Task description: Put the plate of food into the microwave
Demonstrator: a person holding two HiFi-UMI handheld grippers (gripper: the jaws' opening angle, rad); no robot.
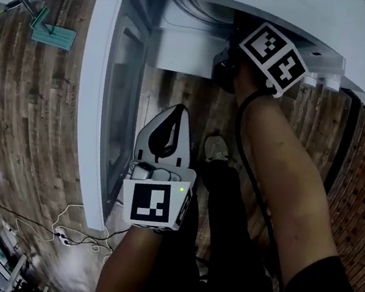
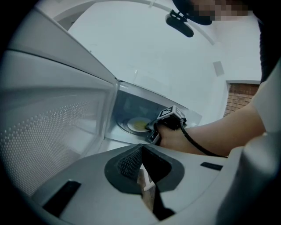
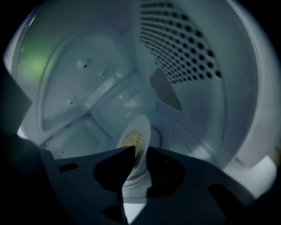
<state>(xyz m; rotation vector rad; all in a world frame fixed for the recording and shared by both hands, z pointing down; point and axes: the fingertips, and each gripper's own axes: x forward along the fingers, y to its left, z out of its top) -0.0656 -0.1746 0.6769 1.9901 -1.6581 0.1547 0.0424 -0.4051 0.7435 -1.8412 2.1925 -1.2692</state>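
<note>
The white microwave (image 1: 257, 7) stands with its door (image 1: 98, 95) swung open to the left. A white plate (image 2: 137, 125) with yellow food lies on the turntable inside. In the right gripper view the plate's (image 3: 137, 132) near rim runs between the jaws of my right gripper (image 3: 138, 151), which stand slightly apart and open around it. From the left gripper view, the right gripper (image 2: 152, 128) reaches into the cavity. My left gripper (image 1: 179, 111) hangs in front of the door, below the cavity, shut with nothing in it (image 2: 141, 148).
The open door (image 2: 57, 123) fills the left side next to my left gripper. A black cable (image 1: 253, 180) runs along the right forearm. Below are a wooden floor, a green tool (image 1: 53, 35), loose cables (image 1: 74, 231) and a shoe (image 1: 215, 147).
</note>
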